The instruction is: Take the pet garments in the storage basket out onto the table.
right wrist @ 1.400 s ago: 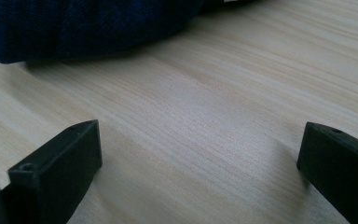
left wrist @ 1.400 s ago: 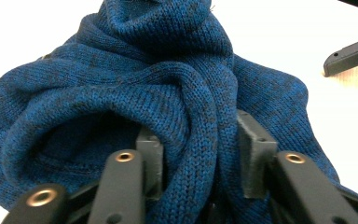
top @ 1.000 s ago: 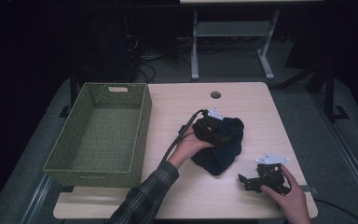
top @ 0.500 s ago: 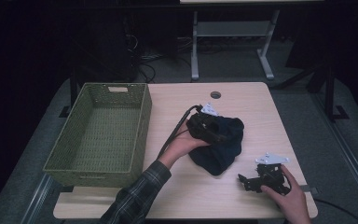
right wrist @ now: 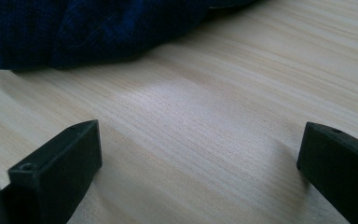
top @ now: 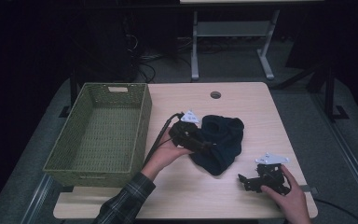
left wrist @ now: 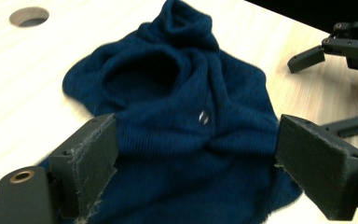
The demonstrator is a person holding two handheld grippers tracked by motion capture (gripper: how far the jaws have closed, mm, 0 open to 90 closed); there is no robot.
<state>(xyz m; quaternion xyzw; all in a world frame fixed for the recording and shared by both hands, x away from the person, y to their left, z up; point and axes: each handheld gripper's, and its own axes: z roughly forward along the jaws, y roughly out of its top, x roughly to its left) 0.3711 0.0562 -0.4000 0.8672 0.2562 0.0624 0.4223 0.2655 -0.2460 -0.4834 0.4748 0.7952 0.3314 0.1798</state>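
Left gripper (top: pixel 205 145) jaws just opened, wide apart over the navy garment's (top: pixel 221 140) near edge. Right gripper (top: pixel 249 179) agape on bare table (top: pixel 242 100), basket (top: pixel 142 135) well apart.

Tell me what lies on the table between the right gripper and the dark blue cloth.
Nothing: in the right gripper view, bare table runs from the open right gripper to the dark blue cloth.

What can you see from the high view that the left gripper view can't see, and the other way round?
High view alone: the green woven basket, the person's hands and plaid sleeve, and the floor around the table. Left gripper view alone: its own two padded jaws up close, spread wide over the cloth, and a small pale spot on the knit. Both share: the dark blue knitted garment, the wooden table with its round hole, and the right hand-held gripper.
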